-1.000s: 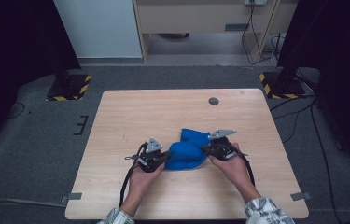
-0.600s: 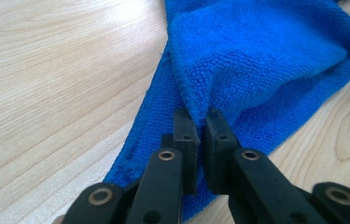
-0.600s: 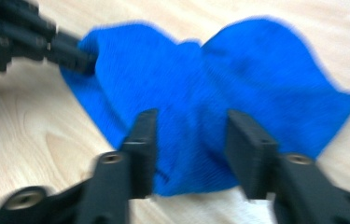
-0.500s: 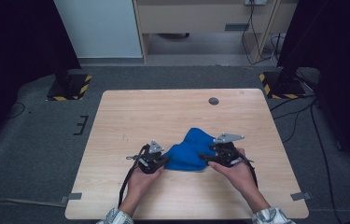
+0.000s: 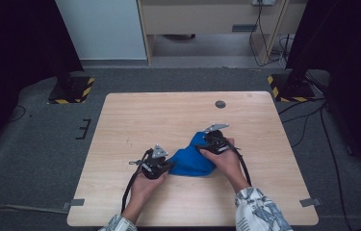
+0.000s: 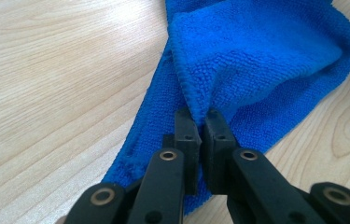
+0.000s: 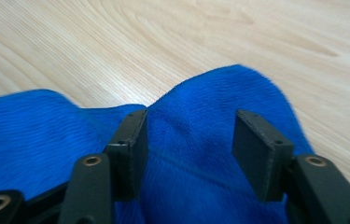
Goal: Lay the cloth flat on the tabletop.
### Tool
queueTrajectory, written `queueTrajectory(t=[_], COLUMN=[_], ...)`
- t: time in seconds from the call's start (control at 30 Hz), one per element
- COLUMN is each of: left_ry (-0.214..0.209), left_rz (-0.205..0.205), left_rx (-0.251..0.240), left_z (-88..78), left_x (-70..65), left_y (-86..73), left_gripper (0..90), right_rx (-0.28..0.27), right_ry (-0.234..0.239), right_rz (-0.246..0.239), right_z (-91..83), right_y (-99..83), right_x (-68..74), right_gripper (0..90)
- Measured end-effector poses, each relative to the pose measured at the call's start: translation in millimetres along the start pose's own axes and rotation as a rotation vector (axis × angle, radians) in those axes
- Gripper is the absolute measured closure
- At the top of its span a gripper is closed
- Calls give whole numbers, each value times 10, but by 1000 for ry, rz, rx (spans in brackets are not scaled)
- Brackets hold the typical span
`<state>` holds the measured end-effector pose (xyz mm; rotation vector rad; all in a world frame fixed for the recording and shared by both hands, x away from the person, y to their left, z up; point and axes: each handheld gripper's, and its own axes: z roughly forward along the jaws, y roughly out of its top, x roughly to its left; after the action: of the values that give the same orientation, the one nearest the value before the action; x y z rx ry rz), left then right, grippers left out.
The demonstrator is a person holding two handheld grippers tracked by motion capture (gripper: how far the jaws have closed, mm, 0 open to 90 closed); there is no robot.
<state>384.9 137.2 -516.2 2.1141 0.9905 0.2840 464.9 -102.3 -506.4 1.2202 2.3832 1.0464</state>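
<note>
A blue microfibre cloth (image 5: 191, 162) lies bunched on the wooden table (image 5: 144, 115), near its front middle. My left gripper (image 5: 170, 166) sits at the cloth's left corner, shut on a raised fold of the cloth (image 6: 256, 60); the pads (image 6: 185, 133) pinch the pile tightly. My right gripper (image 5: 202, 146) is over the cloth's far right corner. Its jaws have just been closing but stand apart, with a hump of the cloth (image 7: 186, 154) between them and the pads (image 7: 133, 133) not pressing on it.
A round black grommet (image 5: 220, 104) sits in the tabletop at the back right. Two stand bases with yellow-black stripes (image 5: 70, 89) (image 5: 289, 86) flank the table on the grey floor. Cables trail from both grippers toward the front edge.
My right gripper has let go of the cloth's right edge, opened, and shifted left and farther back over the cloth. The cloth has sagged flatter. The left gripper has not moved.
</note>
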Motion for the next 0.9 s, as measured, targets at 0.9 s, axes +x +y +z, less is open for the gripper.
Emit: queueTrajectory(t=[0.9], left_ry=[95], left_rz=[-25], left_rx=[-39], left_z=[-180], left_x=[276], left_y=[-17], left_gripper=[854], right_rx=[-113], right_ry=[37], right_rz=[16], right_z=[-543], right_y=[-58], right_x=[-129], right_gripper=[886])
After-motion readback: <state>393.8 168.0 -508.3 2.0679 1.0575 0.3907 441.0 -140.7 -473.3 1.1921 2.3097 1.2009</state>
